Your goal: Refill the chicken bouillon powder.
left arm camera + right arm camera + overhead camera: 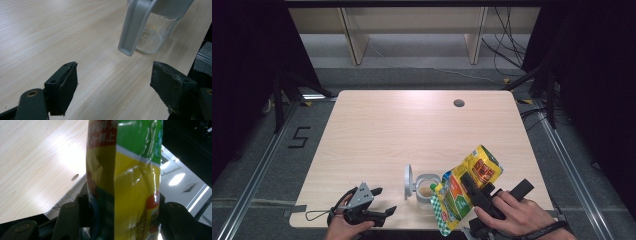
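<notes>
You pinched the bag over the jar.
Your right gripper (476, 192) clamped the yellow-green snack bag (466, 189), tilted above the open glass jar (426, 186) with its grey flip lid (408, 182); your left gripper (374, 204) rested spread, empty, on the wooden table (412, 125).

Lab: railed floor (252, 175), black curtains (242, 60), cables (507, 45)

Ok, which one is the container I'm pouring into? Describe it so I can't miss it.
Start at the wooden table and go to its near edge, just right of centre. The clear glass jar stands there, between the open left tool and the yellow-green bag in the right tool. Its grey flip lid stands open, with a little pale content inside.
</notes>
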Action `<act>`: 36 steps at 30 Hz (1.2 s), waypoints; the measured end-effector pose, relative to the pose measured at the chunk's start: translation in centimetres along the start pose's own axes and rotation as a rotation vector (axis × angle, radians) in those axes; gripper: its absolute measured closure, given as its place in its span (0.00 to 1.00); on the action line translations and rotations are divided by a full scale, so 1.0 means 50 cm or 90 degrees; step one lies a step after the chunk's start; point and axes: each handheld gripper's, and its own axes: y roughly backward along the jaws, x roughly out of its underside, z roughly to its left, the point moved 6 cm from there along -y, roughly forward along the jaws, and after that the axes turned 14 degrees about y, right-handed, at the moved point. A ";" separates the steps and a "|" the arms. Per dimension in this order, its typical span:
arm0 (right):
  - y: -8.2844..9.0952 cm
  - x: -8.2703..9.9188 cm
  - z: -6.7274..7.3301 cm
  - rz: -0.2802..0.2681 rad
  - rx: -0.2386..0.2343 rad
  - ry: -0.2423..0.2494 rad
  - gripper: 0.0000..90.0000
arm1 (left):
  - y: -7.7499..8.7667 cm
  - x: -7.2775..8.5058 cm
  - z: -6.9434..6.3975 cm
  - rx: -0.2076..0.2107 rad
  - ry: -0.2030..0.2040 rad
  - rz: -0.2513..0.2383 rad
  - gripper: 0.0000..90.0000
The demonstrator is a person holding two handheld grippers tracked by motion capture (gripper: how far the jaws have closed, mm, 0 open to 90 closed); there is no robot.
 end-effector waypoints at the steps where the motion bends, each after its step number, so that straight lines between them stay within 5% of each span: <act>1: 0.001 0.000 0.001 0.000 0.001 -0.002 0.59 | 0.000 0.000 0.001 -0.002 -0.003 0.001 0.24; 36: 0.020 0.008 0.009 -0.004 -0.005 -0.010 0.60 | 0.000 0.001 0.000 -0.003 0.010 0.001 0.24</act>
